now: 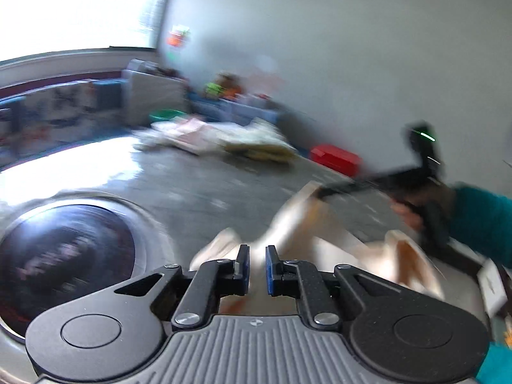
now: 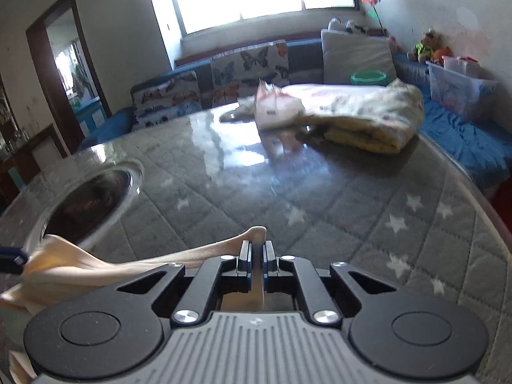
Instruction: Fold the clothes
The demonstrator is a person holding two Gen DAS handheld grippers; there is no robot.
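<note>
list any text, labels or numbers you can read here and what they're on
No text here can be read.
White bag on the table: a small dark label, too small to read.
Dark round inset in the table: pale marks, blurred past reading.
Hand-held gripper bodies: a small round emblem only, no words.

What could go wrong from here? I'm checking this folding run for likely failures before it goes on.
The right claw pinches only a thin edge of the cream garment, so a tug could pull it free. The left claw shows a gap between its pads with cloth there, so its hold looks doubtful. The garment hangs near the round recess in the table, where loose cloth could sag in.
</note>
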